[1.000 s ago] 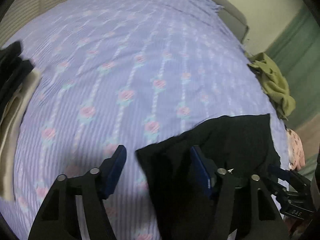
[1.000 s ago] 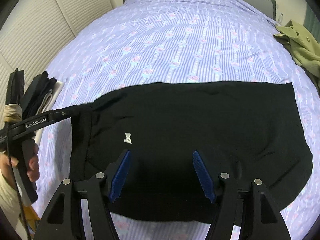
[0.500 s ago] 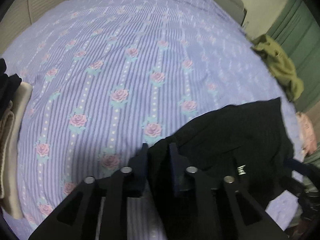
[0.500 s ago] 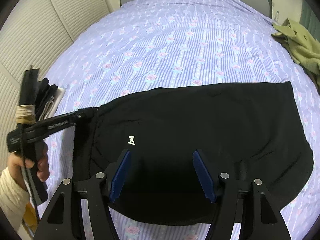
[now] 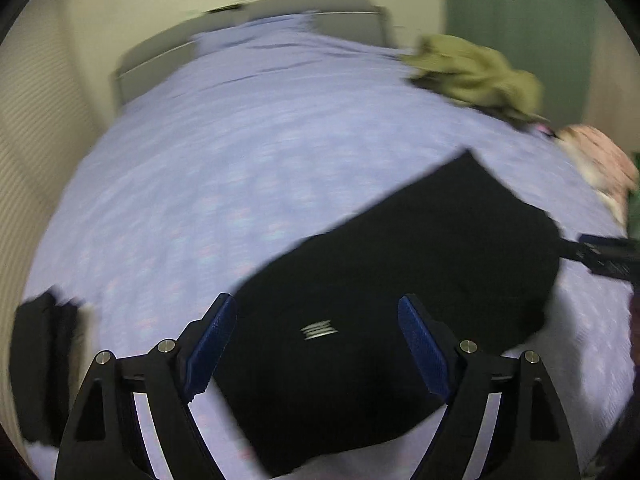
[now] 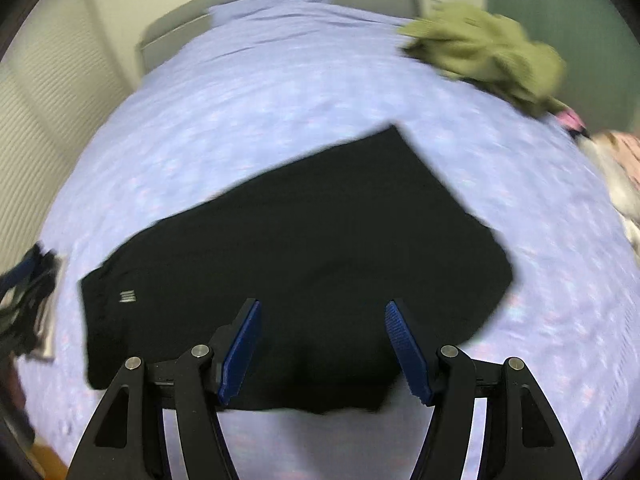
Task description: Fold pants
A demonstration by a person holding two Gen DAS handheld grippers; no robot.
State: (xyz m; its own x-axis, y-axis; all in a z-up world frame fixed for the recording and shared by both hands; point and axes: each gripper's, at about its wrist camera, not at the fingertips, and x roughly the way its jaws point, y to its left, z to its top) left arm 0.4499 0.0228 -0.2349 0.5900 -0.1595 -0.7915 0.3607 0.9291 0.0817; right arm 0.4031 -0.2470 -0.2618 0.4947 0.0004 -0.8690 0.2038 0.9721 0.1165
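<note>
The black pants (image 6: 296, 248) are lying spread flat on the bed (image 6: 280, 92), whose lilac cover is showing only as a blur in both views. In the right wrist view they are stretching slantwise ahead of the right claw (image 6: 322, 346), from a small pale logo (image 6: 127, 296) off to the claw's left up to a square corner ahead and to its right. The right claw is hanging above the pants' near edge with its jaws standing moderately apart and nothing between the blue pads (image 6: 240, 348).

In the left wrist view the left claw (image 5: 316, 350) is hovering over the same pants (image 5: 400, 280), directly above the logo (image 5: 318, 330). Its jaws are opening and already standing wide, and the pads (image 5: 208, 350) are pressing on no cloth; the fabric is lying below them, apart from them.

Far ahead and to the right of both claws, an olive-green garment (image 6: 488, 52) is sitting crumpled near the bed's edge, and a pinkish garment (image 5: 600, 168) is lying nearer, at the right rim. To the left of the left claw, a dark stack of clothes (image 5: 44, 364) is resting on the bed. Beyond the bed, a grey headboard (image 5: 256, 28) is standing against a pale wall.
</note>
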